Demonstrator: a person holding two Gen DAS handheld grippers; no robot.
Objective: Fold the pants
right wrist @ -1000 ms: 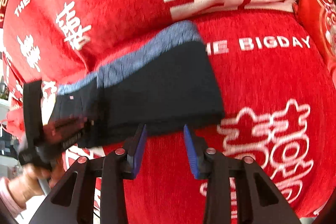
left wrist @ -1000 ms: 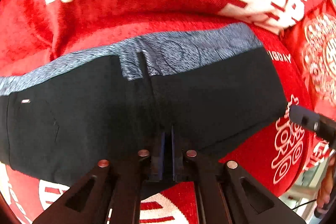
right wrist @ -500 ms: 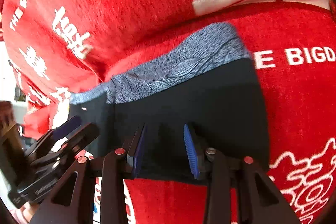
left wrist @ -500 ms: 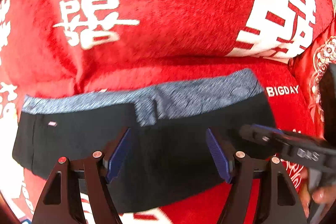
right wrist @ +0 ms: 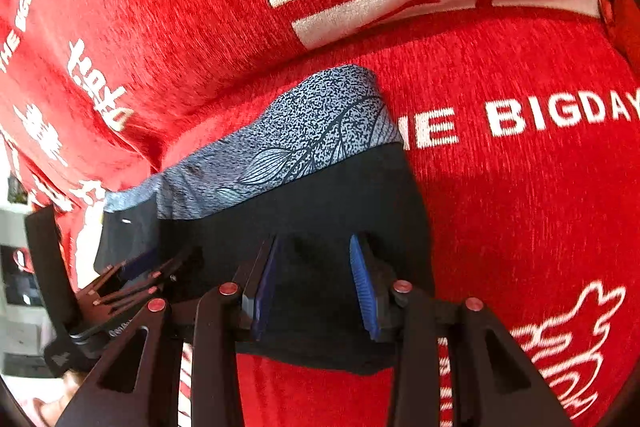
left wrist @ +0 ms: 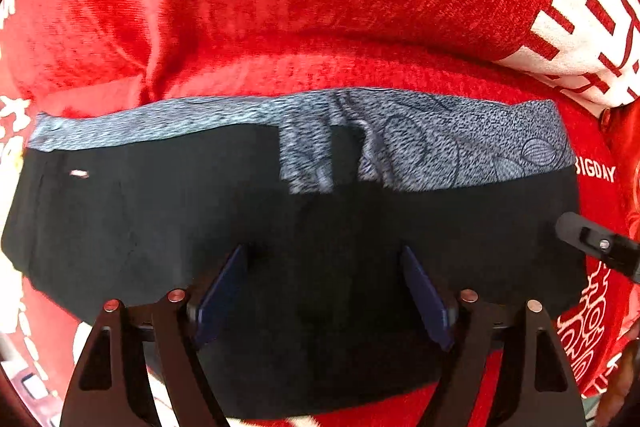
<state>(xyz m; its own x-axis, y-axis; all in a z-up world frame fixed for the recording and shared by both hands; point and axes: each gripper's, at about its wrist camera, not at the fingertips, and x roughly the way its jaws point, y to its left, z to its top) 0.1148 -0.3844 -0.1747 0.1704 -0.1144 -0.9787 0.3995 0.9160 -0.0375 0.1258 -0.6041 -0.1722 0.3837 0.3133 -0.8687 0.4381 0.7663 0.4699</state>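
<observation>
Left tool had just been opening, jaws wide above pants, gripping nothing | right tool half-open, empty | pants folded on red blanket | advice: press flat, align edges.

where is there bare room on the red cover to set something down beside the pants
Free: the red plush cover right of the folded black pants, below the white BIGDAY lettering. Crowded: the pants' near edge, where the left gripper and right gripper sit.
</observation>
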